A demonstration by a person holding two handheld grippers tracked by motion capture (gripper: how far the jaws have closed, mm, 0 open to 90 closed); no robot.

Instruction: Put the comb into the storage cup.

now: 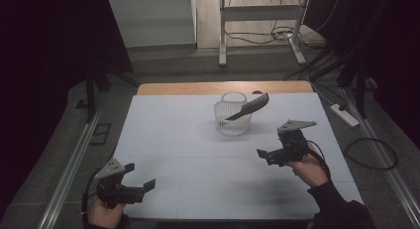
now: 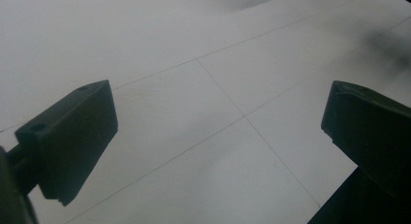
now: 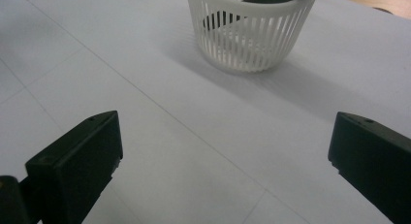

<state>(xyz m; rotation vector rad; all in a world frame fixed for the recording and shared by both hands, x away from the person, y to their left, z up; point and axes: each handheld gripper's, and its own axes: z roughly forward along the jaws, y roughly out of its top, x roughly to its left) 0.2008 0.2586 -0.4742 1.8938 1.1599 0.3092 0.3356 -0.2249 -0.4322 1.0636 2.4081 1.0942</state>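
High view: both hands hold the left gripper (image 1: 140, 175) and right gripper (image 1: 264, 156) low over the white table (image 1: 168, 135), jaws spread wide, gripping nothing.

Comb (image 1: 250, 107) leans in basket (image 1: 224, 124), apparently mid-table (image 1: 168, 140).

Both grippers, the left gripper (image 1: 140, 177) and the right gripper (image 1: 262, 156), are black with blocky jaws, grey three-cornered top plates and black cables; the right sleeve (image 1: 337, 204) is dark
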